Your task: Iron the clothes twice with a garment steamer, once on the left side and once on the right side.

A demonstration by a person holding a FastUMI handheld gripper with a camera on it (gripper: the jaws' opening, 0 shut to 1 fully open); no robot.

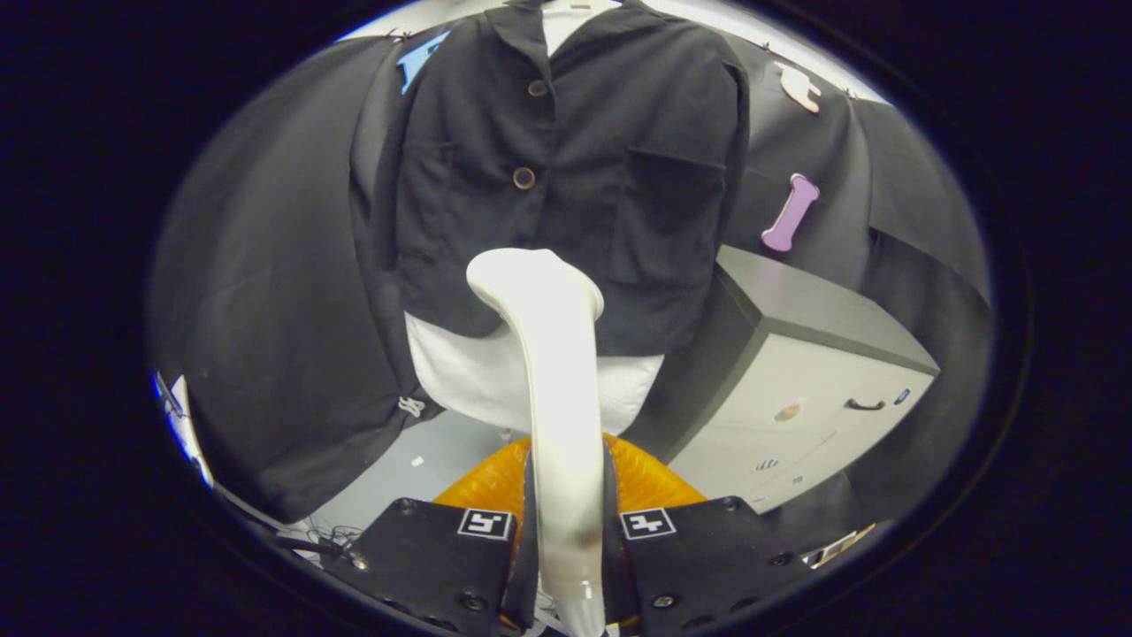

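A black buttoned jacket (584, 168) hangs over a white garment (478, 376) on a mannequin, straight ahead of the fingers. My gripper (566, 522) is shut on the handle of a white garment steamer (553, 372), both fingers pressing its sides. The steamer rises up from between the fingers, and its head (531, 279) sits at the jacket's lower hem, near the middle and slightly left of the button line. Whether the head touches the cloth I cannot tell.
A grey-topped white cabinet (814, 380) with a dark handle stands right of the mannequin. An orange rounded base (637, 482) sits low behind the fingers. Black cloth walls close in on the left and behind. Pale floor (424, 460) shows under the garment.
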